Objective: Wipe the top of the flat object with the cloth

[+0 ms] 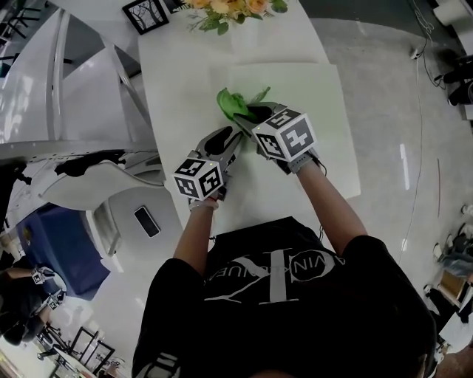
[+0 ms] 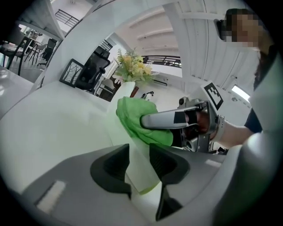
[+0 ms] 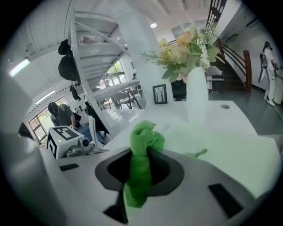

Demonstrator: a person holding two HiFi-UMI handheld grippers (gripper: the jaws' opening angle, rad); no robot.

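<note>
1. The cloth (image 3: 142, 145) is bright green, soft and wrinkled. It is bunched into a lumpy wad, and one thin corner sticks out to the side.
2. The right gripper (image 1: 253, 114) is clamped on the cloth. The wad bulges past its jaw tips and a tail hangs back between the dark, curved pads.
3. The cloth is at the left edge of the board (image 1: 310, 103), over the part nearer the person.
4. The board is pale green, thin and rectangular, with a smooth, matte top. It lies flat on the right half of the table (image 1: 185, 74).
5. The table is white, smooth and slightly glossy.
6. The left gripper (image 2: 139, 163) lies low beside the right one, at the board's left edge. Its jaws stand apart and hold nothing. A near corner of the board shows in the gap between them. I cannot tell whether the pads touch it.
7. Both grippers have grey, rounded shells with black pads, and each carries a cube with black-and-white square markers.
8. At the far end of the table are yellow and peach flowers (image 1: 229, 11) in a white vase (image 3: 196, 92), with a black frame (image 1: 145, 15) beside them.
</note>
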